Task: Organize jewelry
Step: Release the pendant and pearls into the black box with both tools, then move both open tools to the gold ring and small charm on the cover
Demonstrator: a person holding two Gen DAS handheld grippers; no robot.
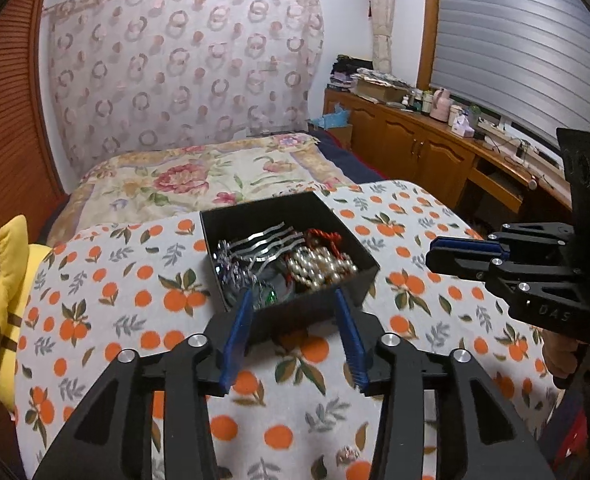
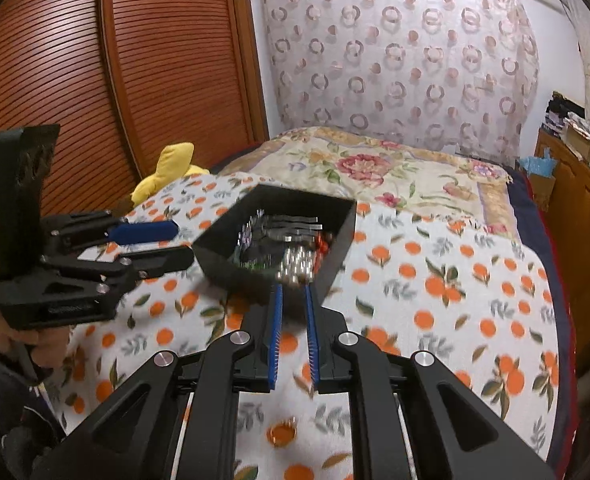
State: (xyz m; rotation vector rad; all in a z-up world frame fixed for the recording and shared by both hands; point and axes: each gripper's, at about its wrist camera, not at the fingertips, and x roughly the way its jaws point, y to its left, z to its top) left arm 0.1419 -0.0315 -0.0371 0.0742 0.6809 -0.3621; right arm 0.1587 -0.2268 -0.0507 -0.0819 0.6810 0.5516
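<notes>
**Both grippers empty before the black box**

Left gripper (image 1: 295, 300) stands with its jaws well apart, the blue pads (image 1: 237, 336) framing the near wall of the box (image 1: 315, 312); nothing lies between them, and contact with the wall cannot be told. Right gripper (image 2: 293, 292) shows only a narrow gap and holds nothing. The box rests on an orange-print cloth (image 1: 107, 280) and contains pearls (image 1: 323, 266), silver clips (image 1: 263, 242) and a red cord (image 1: 323, 236). A small orange piece (image 2: 282, 434) lies on the cloth nearer the camera.

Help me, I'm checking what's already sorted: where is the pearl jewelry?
The pearl jewelry lies inside the black box on the orange-print cloth, at its right side in the left wrist view, beside silver hair clips.
</notes>
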